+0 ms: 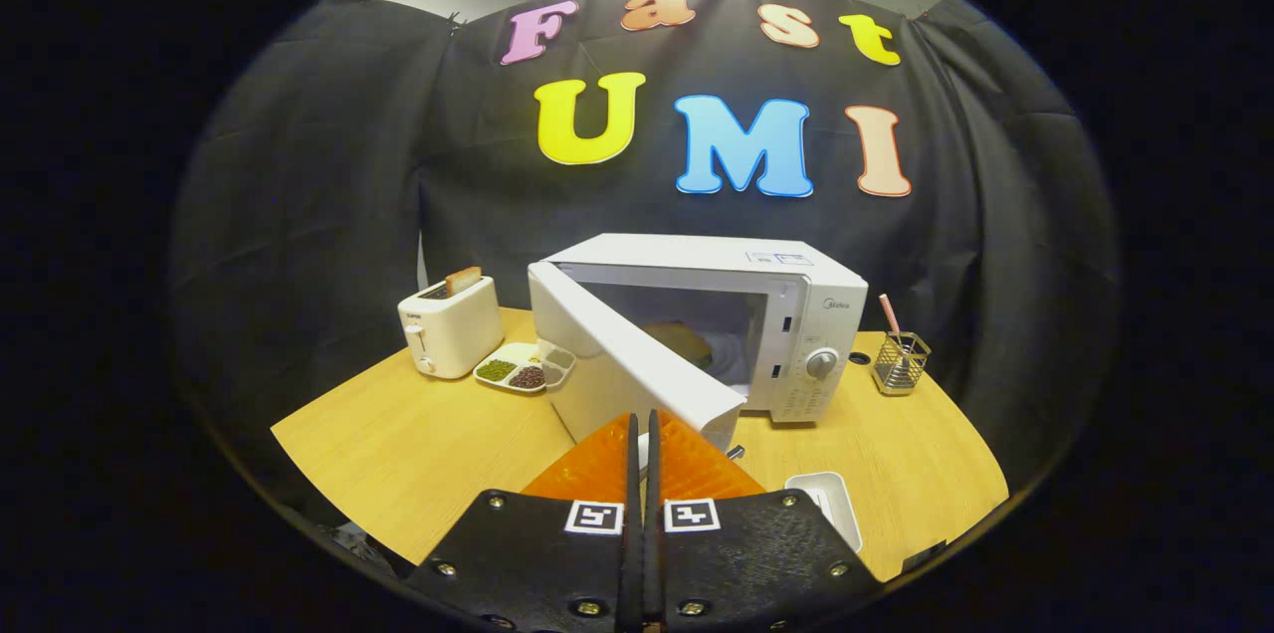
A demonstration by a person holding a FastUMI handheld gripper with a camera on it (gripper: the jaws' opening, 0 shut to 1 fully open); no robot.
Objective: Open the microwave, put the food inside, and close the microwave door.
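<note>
Gripper jaws together, empty; microwave door ajar at 12 o'clock, food inside.

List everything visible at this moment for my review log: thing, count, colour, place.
microwave: 1, white, back of the table, beyond the fingers
microwave door: 1, white, part open, its free edge just ahead of the fingers
food: 1, yellowish-brown, inside the microwave
toaster: 1, white, beside the microwave on the door's hinge side
toast: 1 slice, brown, sticking out of the toaster
divided tray: 1, white, holding green and dark fillings, between toaster and microwave
wire cup: 1, metal, holding a striped straw, on the microwave's dial side
small tray: 1, white, beside the fingers
table: 1, light wood
gripper: 1, fingers together, holding nothing
</note>
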